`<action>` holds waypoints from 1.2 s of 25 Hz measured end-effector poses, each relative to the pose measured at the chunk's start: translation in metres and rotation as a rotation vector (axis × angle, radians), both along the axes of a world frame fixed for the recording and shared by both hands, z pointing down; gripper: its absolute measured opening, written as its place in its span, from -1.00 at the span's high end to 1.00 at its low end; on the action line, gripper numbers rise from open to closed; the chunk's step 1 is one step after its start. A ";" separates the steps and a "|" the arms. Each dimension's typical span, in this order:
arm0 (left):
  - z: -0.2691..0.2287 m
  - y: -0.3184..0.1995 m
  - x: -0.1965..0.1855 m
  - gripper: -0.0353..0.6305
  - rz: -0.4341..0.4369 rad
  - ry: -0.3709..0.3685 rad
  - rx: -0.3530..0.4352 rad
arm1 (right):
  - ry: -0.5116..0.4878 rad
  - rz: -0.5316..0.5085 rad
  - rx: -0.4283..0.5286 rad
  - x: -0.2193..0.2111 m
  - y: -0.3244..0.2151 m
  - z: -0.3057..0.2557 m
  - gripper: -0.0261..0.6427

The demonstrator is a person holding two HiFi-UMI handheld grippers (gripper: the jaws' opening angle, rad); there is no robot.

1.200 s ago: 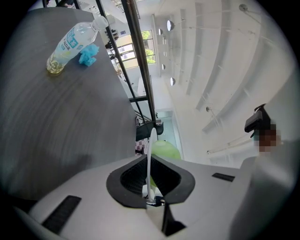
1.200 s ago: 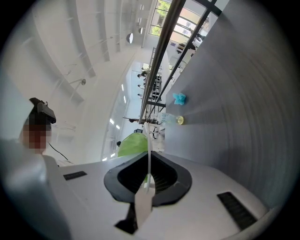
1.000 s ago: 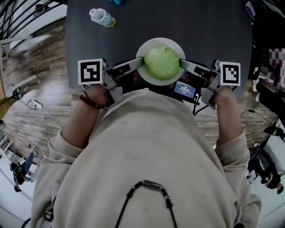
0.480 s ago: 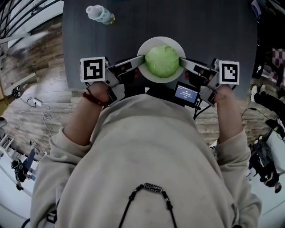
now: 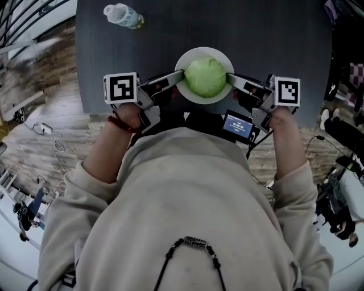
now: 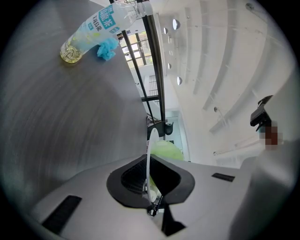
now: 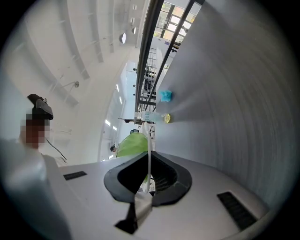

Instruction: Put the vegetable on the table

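Now | cabbage (image 5: 206, 77) on plate (image 5: 190, 57) | between left gripper (image 5: 181, 74), right gripper (image 5: 230, 77)

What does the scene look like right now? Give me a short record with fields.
carried: green vegetable on white plate
left gripper: shut on plate's left rim
right gripper: shut on plate's right rim
plate position: over dark table, near edge; contact unclear
also on table: plastic bottle, lying far left
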State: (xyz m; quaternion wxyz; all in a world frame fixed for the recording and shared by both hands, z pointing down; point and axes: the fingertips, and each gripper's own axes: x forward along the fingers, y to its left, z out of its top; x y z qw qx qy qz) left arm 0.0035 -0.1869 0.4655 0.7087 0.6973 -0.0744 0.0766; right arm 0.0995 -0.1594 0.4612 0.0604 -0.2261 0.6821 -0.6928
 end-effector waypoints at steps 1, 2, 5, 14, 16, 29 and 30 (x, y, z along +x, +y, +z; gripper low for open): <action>0.003 0.000 0.000 0.83 0.002 -0.005 0.004 | 0.005 -0.002 0.000 0.001 0.000 0.003 0.84; 0.007 0.000 -0.001 0.83 0.005 -0.009 0.011 | 0.010 -0.003 0.000 0.002 0.000 0.007 0.84; 0.015 -0.001 -0.001 0.83 0.014 -0.008 0.032 | 0.017 -0.003 0.002 0.004 -0.002 0.017 0.84; 0.039 0.006 -0.007 0.84 0.015 -0.046 0.051 | 0.024 -0.017 -0.017 -0.001 0.004 0.035 0.84; 0.044 0.007 -0.005 0.84 0.011 -0.049 0.052 | 0.035 -0.024 -0.017 0.001 0.006 0.042 0.84; 0.090 0.018 -0.005 0.84 -0.002 -0.041 0.049 | 0.027 -0.061 -0.030 -0.001 0.012 0.085 0.84; 0.093 0.019 -0.006 0.84 -0.002 -0.038 0.046 | 0.029 -0.066 -0.033 -0.002 0.013 0.088 0.84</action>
